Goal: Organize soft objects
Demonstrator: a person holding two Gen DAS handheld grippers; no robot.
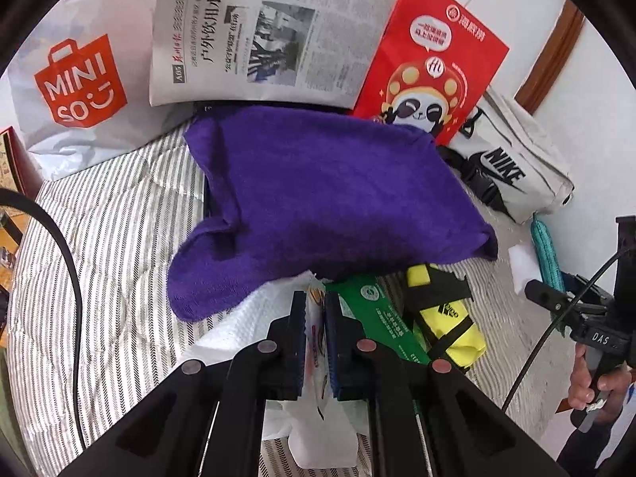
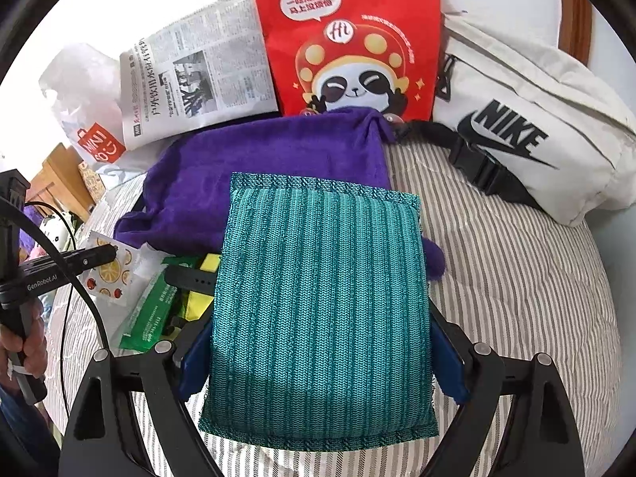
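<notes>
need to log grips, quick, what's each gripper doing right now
left gripper: shut on a fruit-print packet.
right gripper: shut on a teal pad, jaws wide.

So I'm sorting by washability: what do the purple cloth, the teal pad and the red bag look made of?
The purple cloth looks like plush microfibre or terry: matte, fuzzy nap, limp folds. The teal pad seems a synthetic knit mesh with a slight sheen and ribbed stripes, apparently padded. The red bag looks like smooth printed paper with crisp, flat faces.

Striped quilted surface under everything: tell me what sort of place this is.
Probably a bedroom at home: the grey-striped quilted bedding looks like a bed, a brown wooden frame stands against the white wall, and household bags like the white Nike waist bag lie about.
</notes>
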